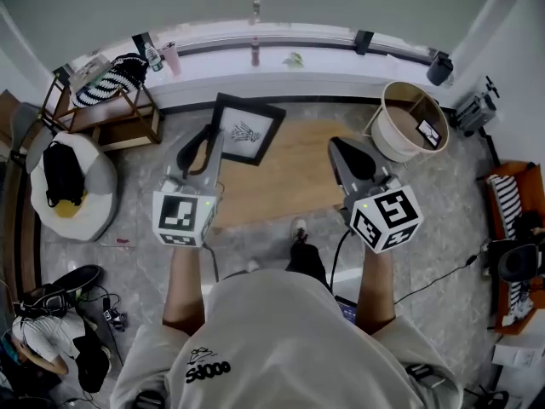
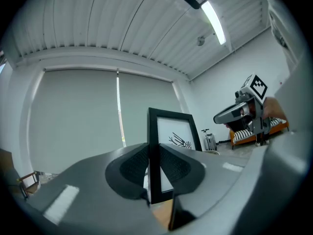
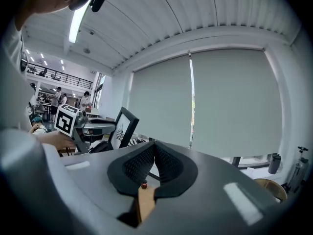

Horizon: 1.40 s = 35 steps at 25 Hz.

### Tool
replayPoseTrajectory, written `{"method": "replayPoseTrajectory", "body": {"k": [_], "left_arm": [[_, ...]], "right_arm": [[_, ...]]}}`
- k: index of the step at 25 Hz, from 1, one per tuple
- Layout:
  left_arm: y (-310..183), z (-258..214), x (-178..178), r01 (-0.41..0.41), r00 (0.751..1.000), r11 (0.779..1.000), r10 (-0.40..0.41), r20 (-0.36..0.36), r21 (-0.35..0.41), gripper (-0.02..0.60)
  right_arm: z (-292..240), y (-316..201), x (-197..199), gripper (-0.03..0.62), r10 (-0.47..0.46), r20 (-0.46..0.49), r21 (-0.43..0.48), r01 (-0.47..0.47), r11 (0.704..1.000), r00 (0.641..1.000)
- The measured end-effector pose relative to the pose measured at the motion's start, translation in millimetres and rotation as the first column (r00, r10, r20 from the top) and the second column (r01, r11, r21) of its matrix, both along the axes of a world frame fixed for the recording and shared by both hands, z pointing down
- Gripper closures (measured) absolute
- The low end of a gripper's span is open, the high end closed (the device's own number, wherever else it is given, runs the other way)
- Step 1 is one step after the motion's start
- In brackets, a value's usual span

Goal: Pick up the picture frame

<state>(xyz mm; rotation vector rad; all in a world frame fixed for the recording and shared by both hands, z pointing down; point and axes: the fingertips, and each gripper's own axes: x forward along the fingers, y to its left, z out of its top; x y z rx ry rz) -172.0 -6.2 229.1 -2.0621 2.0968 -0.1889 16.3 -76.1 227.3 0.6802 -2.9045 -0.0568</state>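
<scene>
Your left gripper (image 1: pixel 208 140) is clamped on the side edge of the black picture frame with a white mat and a dark line drawing (image 1: pixel 247 129), which sits between its jaws over the far left corner of the light wooden desk (image 1: pixel 289 175). Your right gripper (image 1: pixel 342 149), jaws pressed together on nothing, hangs near the desk's right edge, well apart from the frame

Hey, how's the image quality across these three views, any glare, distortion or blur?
Head view: evenly lit, no glare, the walls bow at the edges. Left gripper view: strong fisheye with black corners, the ceiling light is blown out, the picture frame is sharp. Right gripper view: same fisheye and dark corners, the light strip is overexposed.
</scene>
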Motion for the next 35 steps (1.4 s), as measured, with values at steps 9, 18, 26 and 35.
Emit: {"method": "replayPoseTrajectory", "body": {"k": [9,18,26,35], "left_arm": [[18,-24,5,0.018,0.997,0.998,-0.022,0.076,0.063,0.506],[21,-26,-2,0.032,0.998,0.997,-0.036,0.051,0.076,0.506],[21,-17,-10,0.033,0.999,0.998,-0.035,0.034,0.062,0.506],[24,-7,-27,0.043,0.998,0.998,-0.045,0.034,0.048,0.506]], "right_arm": [[-3,1,-2,0.591,0.004,-0.028,0.027,-0.003,1.000,1.000],[3,-1,-11,0.592,-0.002,-0.067,0.036,0.004,0.999,0.998],[14,-2,-20,0.592,-0.009,-0.084,0.023,0.011,1.000,0.996],[23,-1,-37,0.592,-0.022,-0.100,0.016,0.023,1.000,0.995]]}}
